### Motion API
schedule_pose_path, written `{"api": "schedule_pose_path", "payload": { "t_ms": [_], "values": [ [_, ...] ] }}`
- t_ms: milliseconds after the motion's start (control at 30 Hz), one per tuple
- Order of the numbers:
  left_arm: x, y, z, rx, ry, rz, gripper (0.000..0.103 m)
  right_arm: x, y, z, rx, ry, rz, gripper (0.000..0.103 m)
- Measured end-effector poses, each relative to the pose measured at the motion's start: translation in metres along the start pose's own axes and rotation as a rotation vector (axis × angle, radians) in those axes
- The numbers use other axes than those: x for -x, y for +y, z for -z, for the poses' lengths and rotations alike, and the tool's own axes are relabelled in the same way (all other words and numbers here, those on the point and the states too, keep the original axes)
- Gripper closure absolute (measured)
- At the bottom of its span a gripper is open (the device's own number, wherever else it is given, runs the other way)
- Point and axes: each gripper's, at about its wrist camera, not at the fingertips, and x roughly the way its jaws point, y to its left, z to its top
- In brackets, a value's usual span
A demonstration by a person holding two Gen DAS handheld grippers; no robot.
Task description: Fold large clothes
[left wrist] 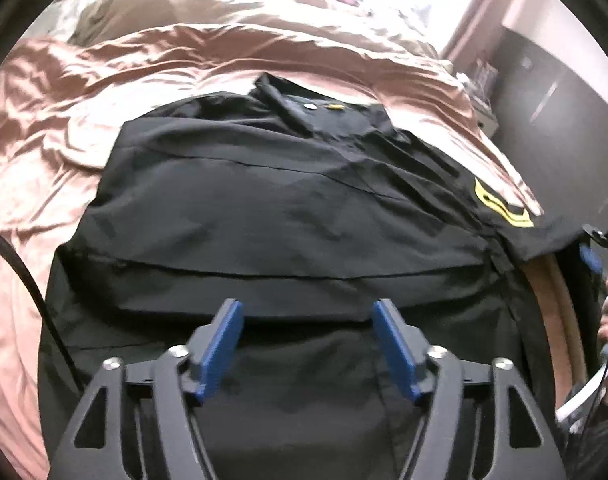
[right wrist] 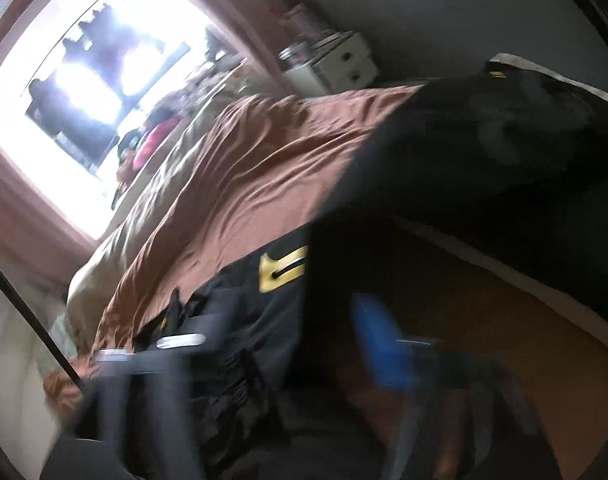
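Rumpled pink-brown bedding [left wrist: 183, 60] covers the bed and carries a black garment [left wrist: 287, 208] with a yellow emblem [left wrist: 500, 204], spread flat near the bed's edge. Left gripper [left wrist: 308, 340] hovers over the garment's near hem, jaws apart and empty. Right gripper [right wrist: 324, 340] is blurred; its state cannot be told.

Matt black cloth jacket [left wrist: 263, 200] lies on a glossy, satin-like, creased brown bedspread [left wrist: 63, 92]; blue pads [left wrist: 223, 344] look plastic.

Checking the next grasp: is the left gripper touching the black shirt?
Cannot tell. In the left wrist view the left gripper is open over the black shirt, nothing between its fingers; whether the tips touch the cloth is unclear.
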Motion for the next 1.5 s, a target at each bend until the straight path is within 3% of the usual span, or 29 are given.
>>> {"api": "schedule_pose_path", "payload": {
  "t_ms": [133, 333, 433, 533, 700, 967, 1100, 1300, 1500],
  "values": [
    [-0.005, 0.018, 0.007, 0.027, -0.020, -0.023, 0.027, -0.005, -0.006, -0.004, -0.011, 0.011, -0.030, 0.020],
    [-0.007, 0.033, 0.006, 0.045, -0.009, -0.001, 0.027, -0.050, -0.005, -0.028, -0.027, 0.054, -0.011, 0.024],
    [-0.003, 0.041, 0.007, 0.055, -0.016, -0.004, 0.027, -0.066, 0.006, -0.043, -0.020, 0.029, -0.025, 0.079],
    [0.000, 0.050, 0.005, 0.070, -0.029, -0.004, 0.027, -0.057, 0.023, -0.032, -0.011, -0.039, -0.018, 0.100],
    [0.000, 0.060, 0.002, 0.086, -0.037, -0.012, 0.027, -0.014, 0.065, 0.003, 0.089, -0.127, -0.083, 0.102],
    [0.002, 0.070, -0.002, 0.123, -0.051, 0.012, 0.027, 0.030, 0.132, 0.063, 0.301, -0.092, -0.244, 0.102],
    [0.008, 0.073, -0.002, 0.132, -0.060, 0.026, 0.027, 0.023, 0.167, 0.095, 0.423, -0.019, -0.292, 0.102],
    [0.013, 0.080, -0.001, 0.146, -0.064, 0.031, 0.027, -0.010, 0.210, 0.149, 0.597, 0.138, -0.295, 0.102],
    [0.016, 0.084, -0.001, 0.154, -0.066, 0.037, 0.027, -0.060, 0.229, 0.206, 0.699, 0.334, -0.179, 0.100]
  ]
}}
